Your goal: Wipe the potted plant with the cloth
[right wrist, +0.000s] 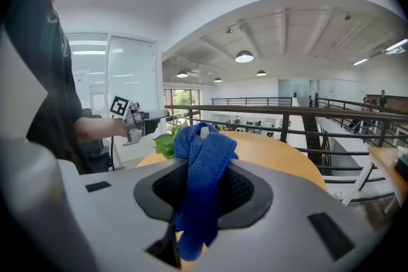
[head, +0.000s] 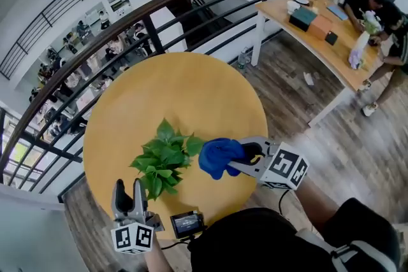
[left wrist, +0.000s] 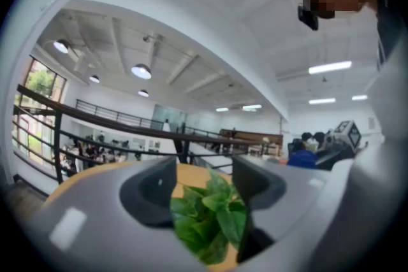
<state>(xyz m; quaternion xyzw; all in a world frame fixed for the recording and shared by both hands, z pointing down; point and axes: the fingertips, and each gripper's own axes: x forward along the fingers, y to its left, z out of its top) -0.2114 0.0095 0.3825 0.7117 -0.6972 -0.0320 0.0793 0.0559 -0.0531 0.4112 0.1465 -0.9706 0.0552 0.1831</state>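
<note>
The head view looks down on the whole round yellow desk (head: 191, 86) beside a dark railing (head: 159, 6). The plant (head: 164, 159) stands near the desk's close edge. Only its leaves show, and the pot is hidden under them. The leaves are bright green, pointed and bunched together. The right claw (head: 241, 159) is just beside the plant and pinches a blue cloth (head: 220, 156), which sits right next to the leaves. The right gripper view shows that grip up close: the cloth is squeezed between the two jaws and hangs down in a fuzzy fold, with a few leaves peeking out behind it. The left claw (head: 128, 191) is on the plant's other side, wide apart and holding nothing. The left gripper view shows leaves in the gap between its jaws, but they are not squeezed. Each claw has a cube (head: 284, 167) with black and white square marks on it.
</note>
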